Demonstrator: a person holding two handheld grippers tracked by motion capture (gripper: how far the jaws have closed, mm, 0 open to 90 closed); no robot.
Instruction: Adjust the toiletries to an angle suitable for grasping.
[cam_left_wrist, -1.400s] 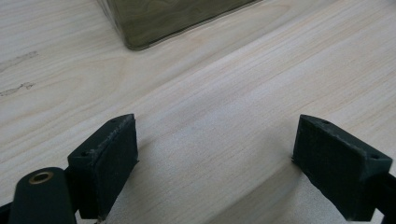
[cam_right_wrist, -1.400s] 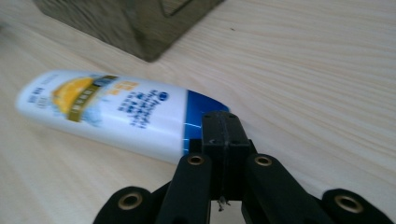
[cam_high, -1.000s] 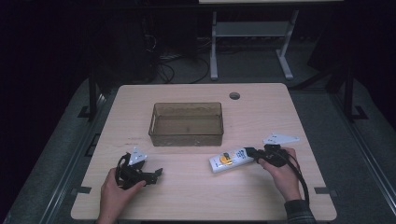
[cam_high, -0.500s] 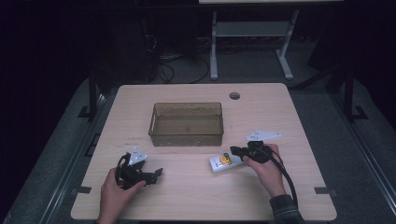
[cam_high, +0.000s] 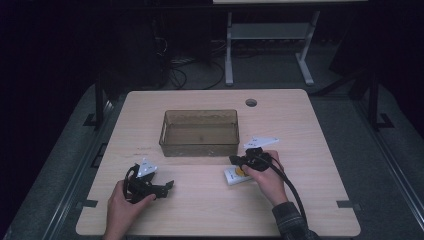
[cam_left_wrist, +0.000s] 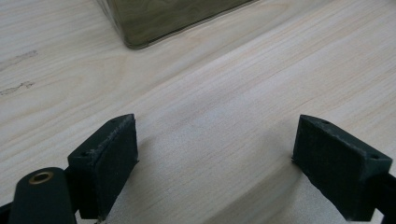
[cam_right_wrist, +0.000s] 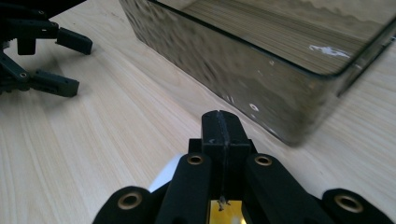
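Hovering beside bin: tube.

Pale wood-grain surface; smoky, see-through brownish bin; white tube, apparently with a yellow mark; black fingers.

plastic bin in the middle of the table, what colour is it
Smoky brown, see-through: the rectangular plastic bin shows best in the high view.

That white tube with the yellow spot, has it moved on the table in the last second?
Yes. The white tube has slid left, from beyond the clear bin's right end to just below its right corner, with the right gripper over it.
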